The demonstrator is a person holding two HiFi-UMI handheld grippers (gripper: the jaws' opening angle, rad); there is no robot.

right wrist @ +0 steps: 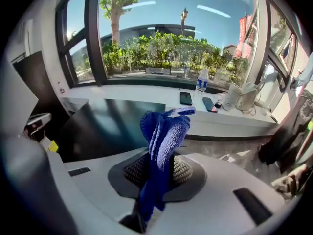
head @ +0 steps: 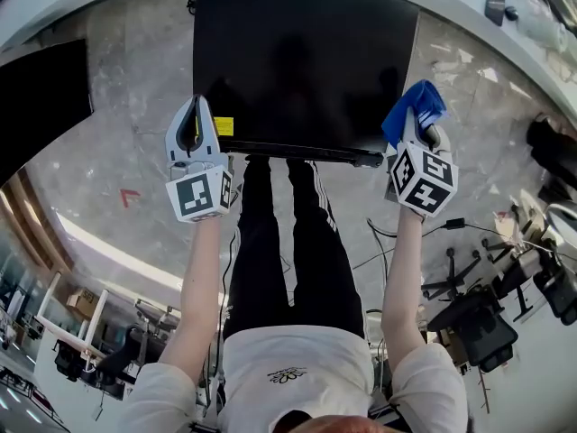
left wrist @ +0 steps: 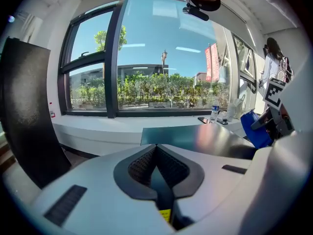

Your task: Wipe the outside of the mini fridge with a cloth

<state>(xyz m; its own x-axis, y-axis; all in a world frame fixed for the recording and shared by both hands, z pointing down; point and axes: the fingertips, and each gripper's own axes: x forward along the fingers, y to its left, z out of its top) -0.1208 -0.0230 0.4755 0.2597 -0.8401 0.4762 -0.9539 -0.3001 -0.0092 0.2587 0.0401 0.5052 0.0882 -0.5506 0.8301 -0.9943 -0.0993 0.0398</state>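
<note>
At the near left corner of the black mini fridge, the left gripper is held with its jaws pressed together and nothing between them. Between the two grippers the fridge's front edge is seen running left to right, with its flat top stretching away ahead. At the near right corner, the blue cloth is pinched upright in the right gripper. The bare top lies ahead and to the left of the cloth, so a wipe is judged best carried leftward by the right gripper.
</note>
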